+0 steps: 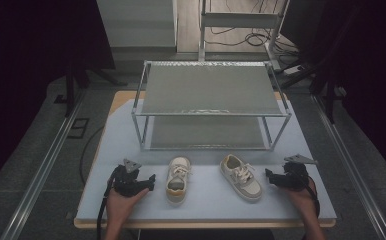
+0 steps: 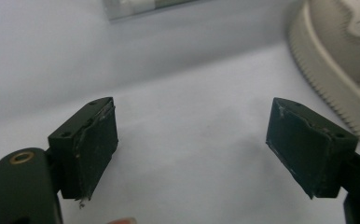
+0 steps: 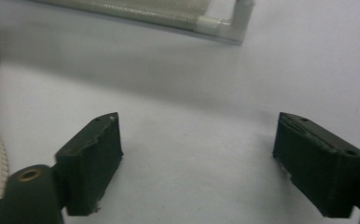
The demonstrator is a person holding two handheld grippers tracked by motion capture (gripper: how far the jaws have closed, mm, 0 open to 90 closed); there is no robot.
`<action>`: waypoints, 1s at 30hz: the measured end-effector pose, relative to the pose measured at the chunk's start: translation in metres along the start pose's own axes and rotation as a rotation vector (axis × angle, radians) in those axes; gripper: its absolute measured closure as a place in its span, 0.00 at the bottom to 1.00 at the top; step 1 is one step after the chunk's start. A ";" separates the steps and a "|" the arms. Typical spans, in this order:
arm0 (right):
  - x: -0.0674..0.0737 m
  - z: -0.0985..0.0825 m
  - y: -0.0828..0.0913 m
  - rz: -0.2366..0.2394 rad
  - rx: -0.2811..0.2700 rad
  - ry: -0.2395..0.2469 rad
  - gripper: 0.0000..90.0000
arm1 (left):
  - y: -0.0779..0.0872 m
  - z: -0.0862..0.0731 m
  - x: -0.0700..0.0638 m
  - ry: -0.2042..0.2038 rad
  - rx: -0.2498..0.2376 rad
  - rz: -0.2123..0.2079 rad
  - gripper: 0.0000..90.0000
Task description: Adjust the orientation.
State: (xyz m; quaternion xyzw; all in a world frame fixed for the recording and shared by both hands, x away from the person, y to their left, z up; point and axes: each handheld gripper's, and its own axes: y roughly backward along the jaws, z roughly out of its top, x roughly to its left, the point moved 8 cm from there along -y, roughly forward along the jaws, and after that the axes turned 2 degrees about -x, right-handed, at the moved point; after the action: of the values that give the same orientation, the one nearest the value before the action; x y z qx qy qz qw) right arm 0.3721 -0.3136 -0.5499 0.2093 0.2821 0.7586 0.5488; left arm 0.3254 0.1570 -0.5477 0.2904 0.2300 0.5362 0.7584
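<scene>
- Left gripper (image 1: 152,179): black, jaws spread wide, nothing between; just beside left cream laced sneaker (image 1: 178,178).
- Right gripper (image 1: 268,174): black, released, empty; near right cream laced sneaker (image 1: 240,176).
- Both sneakers: on pale table mat (image 1: 206,200), before two-tier metal mesh rack (image 1: 210,90).

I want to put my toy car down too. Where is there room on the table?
There is a bare patch between the left shoe and the right shoe, and a strip between the shoes and the rack. Both rack shelves look bare. It is tight where the left gripper and right gripper, both open, sit close beside the shoes.
</scene>
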 end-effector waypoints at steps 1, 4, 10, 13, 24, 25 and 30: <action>0.000 0.000 0.001 0.008 -0.008 -0.011 0.23 | 0.003 0.002 0.000 0.003 -0.010 -0.008 0.19; -0.002 0.000 0.005 0.026 -0.023 -0.019 0.25 | 0.010 0.006 -0.002 0.010 -0.036 -0.030 0.21; -0.004 0.007 0.029 0.059 -0.087 -0.048 0.34 | 0.026 0.012 -0.006 0.017 -0.045 -0.066 0.24; 0.002 0.017 0.047 0.086 -0.143 -0.036 0.41 | 0.032 0.015 -0.010 0.014 -0.046 -0.080 0.24; 0.073 0.045 0.087 0.325 -0.226 0.089 0.69 | 0.030 0.013 -0.023 -0.012 -0.024 -0.108 0.24; 0.081 0.046 0.087 0.347 -0.226 0.109 0.73 | 0.031 0.014 -0.024 -0.013 -0.025 -0.111 0.24; 0.121 0.047 0.081 0.449 -0.202 0.181 0.88 | 0.033 0.014 -0.025 -0.016 -0.030 -0.118 0.24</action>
State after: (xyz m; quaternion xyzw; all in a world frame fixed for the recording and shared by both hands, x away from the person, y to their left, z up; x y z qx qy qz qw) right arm 0.3064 -0.2088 -0.4607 0.1418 0.1993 0.9013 0.3575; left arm 0.3045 0.1386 -0.5140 0.2692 0.2325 0.4918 0.7947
